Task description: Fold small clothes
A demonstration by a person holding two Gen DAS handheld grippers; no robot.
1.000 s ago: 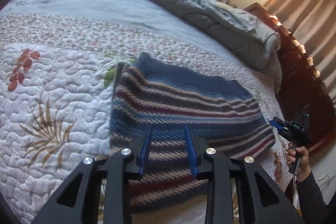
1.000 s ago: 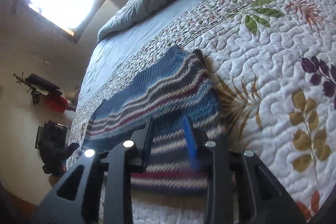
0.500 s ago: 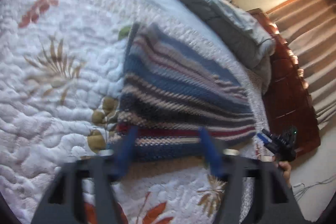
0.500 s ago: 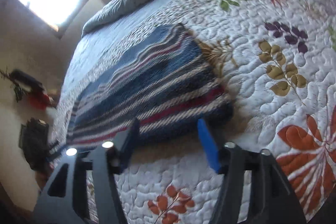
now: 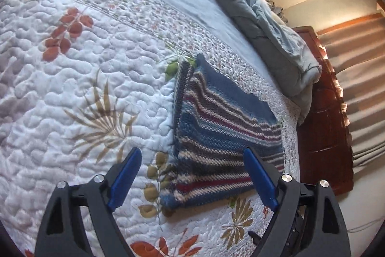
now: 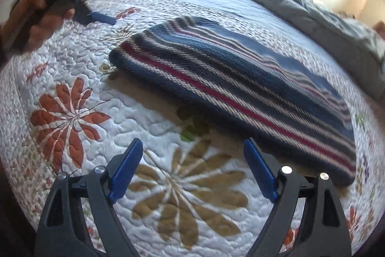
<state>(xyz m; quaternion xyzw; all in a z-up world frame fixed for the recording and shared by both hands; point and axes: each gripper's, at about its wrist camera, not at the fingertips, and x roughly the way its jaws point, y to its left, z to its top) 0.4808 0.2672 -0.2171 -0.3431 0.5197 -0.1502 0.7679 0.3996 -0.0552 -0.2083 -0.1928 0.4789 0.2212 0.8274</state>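
A folded striped knit garment (image 5: 216, 136), blue with red, cream and dark bands, lies flat on the quilted floral bedspread (image 5: 72, 88). It also shows in the right wrist view (image 6: 240, 74). My left gripper (image 5: 192, 155) is open and empty, held above the garment's near left corner. My right gripper (image 6: 192, 148) is open and empty, over bare quilt just short of the garment's near folded edge. The left gripper with the hand holding it also shows at the far left of the right wrist view (image 6: 96, 4).
A rumpled grey-blue duvet (image 5: 264, 23) is bunched along the far side of the bed. A dark wooden bed frame (image 5: 322, 124) and curtains (image 5: 361, 78) stand to the right. The floor shows beyond the bed's edge at lower right.
Both grippers opened, let go of the garment and pulled back from it. The garment now lies folded on the quilt. The right gripper swung around to face along its folded edge.
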